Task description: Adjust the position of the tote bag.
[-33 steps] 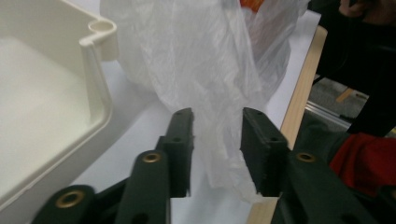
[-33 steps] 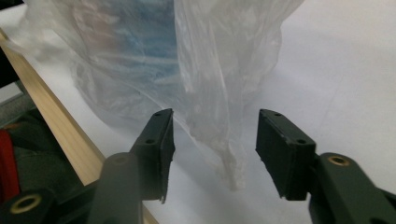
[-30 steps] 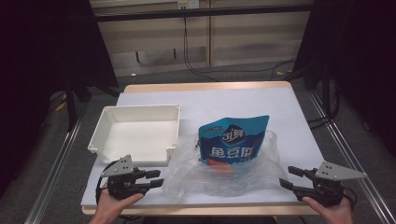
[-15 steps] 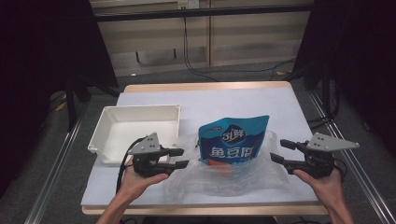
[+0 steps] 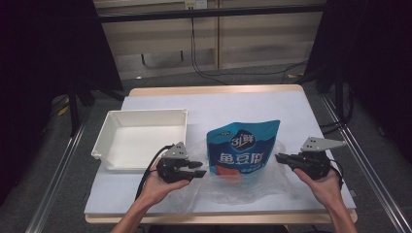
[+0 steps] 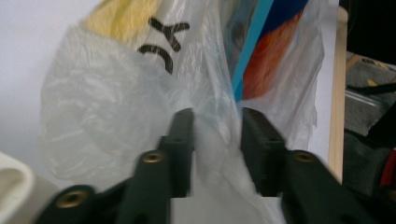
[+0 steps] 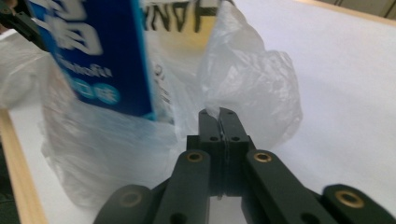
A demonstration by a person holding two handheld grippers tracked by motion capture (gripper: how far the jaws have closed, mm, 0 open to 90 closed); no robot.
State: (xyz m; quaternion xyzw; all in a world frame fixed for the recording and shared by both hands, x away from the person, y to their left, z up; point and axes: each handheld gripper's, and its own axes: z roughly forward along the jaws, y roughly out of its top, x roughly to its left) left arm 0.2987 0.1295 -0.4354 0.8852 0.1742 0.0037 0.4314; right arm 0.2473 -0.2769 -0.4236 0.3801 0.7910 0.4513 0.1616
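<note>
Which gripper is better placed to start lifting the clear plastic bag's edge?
Right: the right gripper is already shut on the plastic bag; the left gripper, closing, only straddles the film.

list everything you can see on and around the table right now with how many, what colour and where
Snack pouch: one, blue with white lettering, table centre, partly inside the plastic bag.
Plastic bag: one, clear, crumpled at the near edge under the pouch.
Tray: one, white, left side.
Table: one, pale cover, wooden edges.
Cables: several, black, floor behind.
Left gripper: one, black, bag film between its jaws, which have just been closing.
Right gripper: one, black, pinched shut on the bag's right edge.
</note>
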